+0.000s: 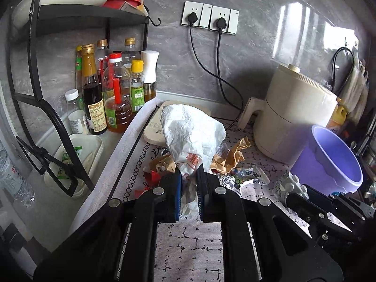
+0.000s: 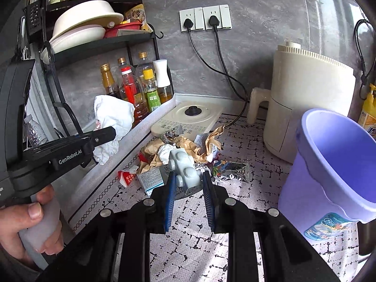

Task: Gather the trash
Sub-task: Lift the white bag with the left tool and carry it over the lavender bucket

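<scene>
Left gripper point(image 1: 189, 188), centre frame, is raised with jaws clamped. Right gripper point(image 2: 189, 185), centre frame, has jaws closed on a load. Left hand point(image 2: 28, 223), lower left, grips the handle.

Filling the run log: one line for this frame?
left tool: shut on white wrapper, lifted | right tool: shut on grey blister pack | purple bin: right, upright

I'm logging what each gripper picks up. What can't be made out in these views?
- Bucket: its bottom is hidden by its own wall in both views.
- Trash pile: partly hidden in the left view behind the white wrapper.
- Blister pack print: too small in the right view.
</scene>
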Demonstrator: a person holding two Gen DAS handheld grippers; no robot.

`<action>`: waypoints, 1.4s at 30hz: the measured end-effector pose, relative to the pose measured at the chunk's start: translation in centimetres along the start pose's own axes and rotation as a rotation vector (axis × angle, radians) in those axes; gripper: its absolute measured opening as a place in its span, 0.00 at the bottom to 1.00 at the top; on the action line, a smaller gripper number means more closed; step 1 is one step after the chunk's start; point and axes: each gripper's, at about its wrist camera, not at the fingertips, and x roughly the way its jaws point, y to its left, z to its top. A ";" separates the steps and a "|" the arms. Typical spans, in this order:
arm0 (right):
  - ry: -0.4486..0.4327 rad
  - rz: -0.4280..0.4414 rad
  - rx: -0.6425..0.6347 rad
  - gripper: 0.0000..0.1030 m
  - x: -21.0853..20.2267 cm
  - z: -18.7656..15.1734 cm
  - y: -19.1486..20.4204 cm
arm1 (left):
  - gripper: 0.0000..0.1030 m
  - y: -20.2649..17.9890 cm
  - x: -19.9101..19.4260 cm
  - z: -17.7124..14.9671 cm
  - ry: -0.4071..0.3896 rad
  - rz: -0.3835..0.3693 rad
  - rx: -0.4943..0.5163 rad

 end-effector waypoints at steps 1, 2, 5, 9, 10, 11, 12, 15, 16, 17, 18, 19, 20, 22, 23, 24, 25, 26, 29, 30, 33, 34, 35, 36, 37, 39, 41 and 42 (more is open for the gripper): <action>-0.012 -0.011 0.001 0.22 -0.6 0.3 -0.2 | 0.11 -0.5 -0.3 0.2 -0.006 -0.008 0.002; -0.024 -0.021 0.004 0.22 -1.3 0.5 -0.5 | 0.11 -0.9 -0.6 0.3 -0.011 -0.017 0.003; -0.056 -0.049 0.016 0.23 -3.1 0.9 -1.5 | 0.11 -2.5 -1.1 0.7 -0.027 -0.051 0.009; -0.086 -0.096 0.030 0.23 -5.4 1.2 -3.2 | 0.11 -5.1 -1.5 1.2 -0.042 -0.104 0.031; -0.093 -0.111 0.036 0.23 -5.9 1.3 -3.8 | 0.11 -5.7 -1.5 1.3 -0.045 -0.117 0.036; -0.099 -0.124 0.043 0.23 -6.3 1.4 -4.3 | 0.11 -6.4 -1.5 1.5 -0.046 -0.131 0.041; -0.105 -0.140 0.052 0.23 -6.7 1.5 -4.9 | 0.11 -7.0 -1.5 1.6 -0.048 -0.143 0.046; -0.123 -0.190 0.088 0.23 -7.9 1.5 -7.0 | 0.11 -8.9 -1.2 2.0 -0.050 -0.179 0.066; -0.128 -0.210 0.103 0.23 -8.2 1.6 -7.8 | 0.11 -9.5 -1.1 2.1 -0.049 -0.191 0.071; -0.133 -0.230 0.117 0.23 -8.5 1.5 -8.5 | 0.11 -10.1 -1.1 2.2 -0.050 -0.204 0.075; -0.137 -0.247 0.128 0.23 -8.8 1.5 -9.1 | 0.11 -10.7 -1.0 2.3 -0.050 -0.214 0.080; -0.143 -0.266 0.139 0.23 -9.0 1.5 -9.8 | 0.11 -11.2 -0.8 2.4 -0.049 -0.224 0.086; -0.150 -0.284 0.149 0.24 -9.2 1.5 -10.4 | 0.11 -11.9 -0.8 2.4 -0.049 -0.235 0.093; -0.165 -0.318 0.172 0.26 -9.7 1.4 -11.5 | 0.11 -12.9 -0.6 2.4 -0.044 -0.251 0.106; -0.172 -0.333 0.185 0.38 -9.8 1.4 -12.0 | 0.11 -13.5 -0.4 2.3 -0.039 -0.260 0.111; -0.179 -0.346 0.199 0.50 -10.0 1.3 -12.4 | 0.11 -14.0 -0.3 2.3 -0.034 -0.268 0.116; -0.192 -0.358 0.215 0.69 -10.4 1.0 -12.8 | 0.11 -14.5 -0.1 2.3 -0.027 -0.277 0.123; -0.202 -0.365 0.227 0.71 -10.8 0.7 -13.1 | 0.11 -15.0 0.0 2.2 -0.022 -0.287 0.130; -0.186 -0.377 0.254 0.71 -11.5 -0.3 -13.9 | 0.11 -16.3 0.5 2.1 -0.012 -0.309 0.146; -0.181 -0.382 0.263 0.71 -11.8 -0.7 -14.1 | 0.11 -16.6 0.6 2.0 -0.008 -0.318 0.150; -0.165 -0.383 0.295 0.73 -12.6 -1.8 -14.5 | 0.11 -17.9 1.1 1.9 0.002 -0.342 0.165; -0.161 -0.384 0.302 0.73 -12.8 -2.1 -14.5 | 0.11 -18.3 1.3 1.8 0.005 -0.350 0.170; -0.159 -0.388 0.308 0.73 -13.0 -2.4 -14.6 | 0.11 -18.8 1.4 1.8 0.008 -0.358 0.176; -0.159 -0.392 0.314 0.73 -13.3 -2.6 -14.6 | 0.11 -19.2 1.5 1.8 0.012 -0.366 0.182; -0.158 -0.397 0.321 0.73 -13.5 -2.8 -14.7 | 0.11 -19.7 1.6 1.8 0.014 -0.375 0.188; -0.156 -0.405 0.330 0.73 -13.8 -3.1 -14.8 | 0.11 -20.6 1.8 1.7 0.017 -0.391 0.202; -0.157 -0.416 0.340 0.73 -14.2 -3.3 -14.9 | 0.11 -21.6 1.9 1.7 0.020 -0.408 0.214; -0.157 -0.421 0.346 0.73 -14.4 -3.5 -15.0 | 0.11 -22.0 1.9 1.6 0.021 -0.415 0.220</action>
